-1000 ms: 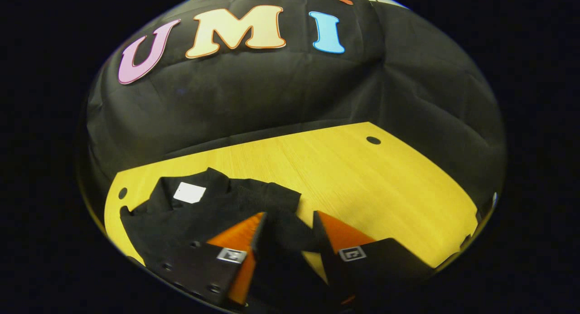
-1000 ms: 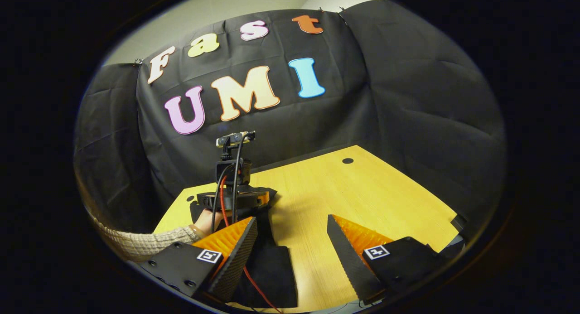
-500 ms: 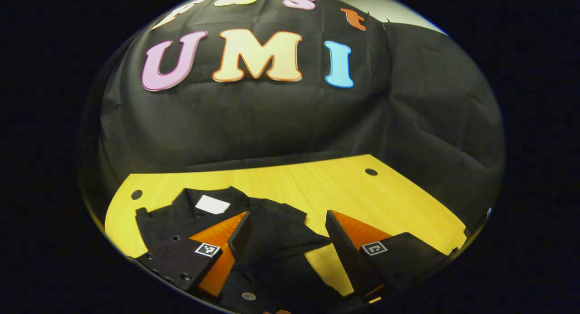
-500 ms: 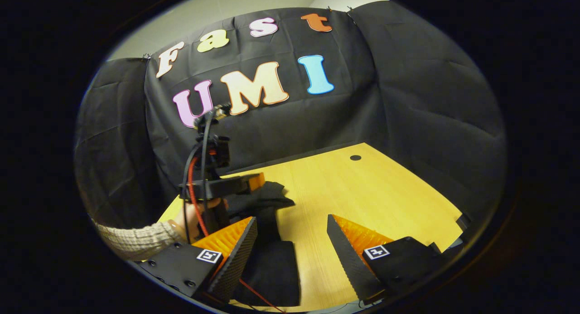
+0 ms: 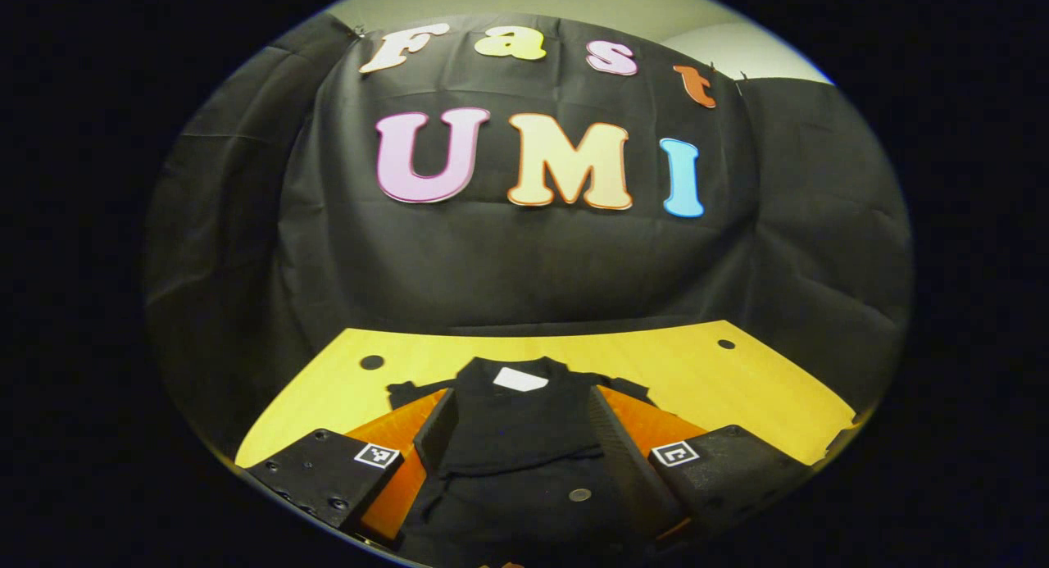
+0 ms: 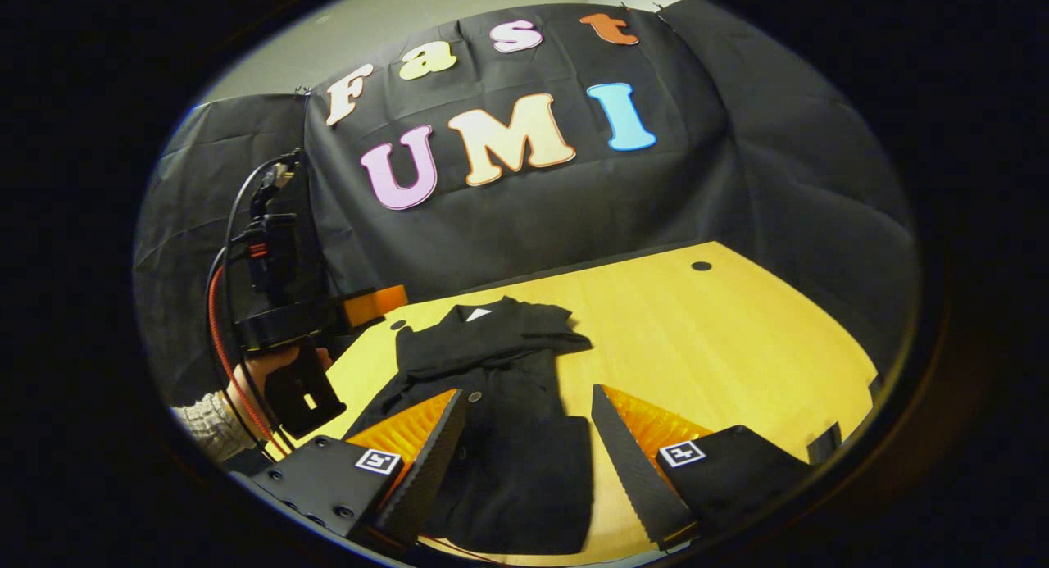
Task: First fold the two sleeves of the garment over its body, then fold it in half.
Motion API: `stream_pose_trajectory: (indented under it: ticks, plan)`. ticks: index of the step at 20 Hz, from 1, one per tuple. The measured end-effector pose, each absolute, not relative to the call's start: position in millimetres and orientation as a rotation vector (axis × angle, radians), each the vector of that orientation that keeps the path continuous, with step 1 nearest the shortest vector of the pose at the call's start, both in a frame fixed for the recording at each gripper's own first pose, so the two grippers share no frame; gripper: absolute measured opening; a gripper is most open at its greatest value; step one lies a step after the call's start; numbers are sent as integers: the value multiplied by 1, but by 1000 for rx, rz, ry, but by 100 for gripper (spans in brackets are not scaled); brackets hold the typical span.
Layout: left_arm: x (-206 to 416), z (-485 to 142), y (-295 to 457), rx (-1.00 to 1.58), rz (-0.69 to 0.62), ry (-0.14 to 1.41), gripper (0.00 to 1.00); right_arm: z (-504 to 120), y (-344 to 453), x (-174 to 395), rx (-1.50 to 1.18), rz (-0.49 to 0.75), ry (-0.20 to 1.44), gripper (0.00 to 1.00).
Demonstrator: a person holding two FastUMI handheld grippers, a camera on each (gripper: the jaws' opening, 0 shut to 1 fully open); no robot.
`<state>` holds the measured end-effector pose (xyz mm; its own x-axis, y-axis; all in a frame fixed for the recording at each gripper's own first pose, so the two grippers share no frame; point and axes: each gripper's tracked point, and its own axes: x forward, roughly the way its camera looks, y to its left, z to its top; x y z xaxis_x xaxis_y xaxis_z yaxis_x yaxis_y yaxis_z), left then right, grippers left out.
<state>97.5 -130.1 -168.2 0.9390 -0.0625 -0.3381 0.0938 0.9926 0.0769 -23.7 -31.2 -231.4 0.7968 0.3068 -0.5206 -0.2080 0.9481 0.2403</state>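
With both sleeves lying over the garment [image 6: 508, 388] and both grippers' jaws released, a one-sided half-fold grab could drag them loose.

The left gripper [image 6: 373, 303] has lifted off the shirt [image 6: 500, 404] toward the frame's left, jaws now empty.

Hem of the garment [image 5: 524, 437] cut off at the bottom of the left gripper view, lower sides covered by the left tongs [image 5: 518, 437]. White tag [image 5: 519, 379] at the collar too small to read. In the right gripper view, near edge of the garment [image 6: 508, 420] partly behind the right tongs [image 6: 529, 461]. Person's sleeve [image 6: 205, 424] cut off at the edge, hand [image 6: 262, 371] mostly hidden behind the handle. Near edge of the surface [image 6: 737, 347] out of view.
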Motion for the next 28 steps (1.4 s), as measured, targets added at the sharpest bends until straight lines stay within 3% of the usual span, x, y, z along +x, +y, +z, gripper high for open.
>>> stream_pose_trajectory:
  ticks: [7,8,10,16,21,22,23,28]
  plan:
    - [41,-180,-57,154,30,380,96,-272,-8,-42,103,359,647,98]
    - [32,-185,-52,159,32,393,95,-274,-5,-46,100,368,649,93]
    - [8,-199,-42,175,36,442,96,-280,-3,-51,86,372,651,98]
    - [-73,-254,-22,161,34,658,96,-321,-13,-85,26,347,730,98]
    - [-120,-277,-21,164,21,753,96,-355,-26,-115,19,323,827,99]
    - [-128,-281,-21,163,20,769,96,-361,-27,-120,19,319,844,94]
    - [-135,-285,-21,161,17,785,96,-365,-27,-123,19,316,855,99]
    - [-171,-307,-22,177,1,872,95,-383,-31,-132,7,292,897,99]
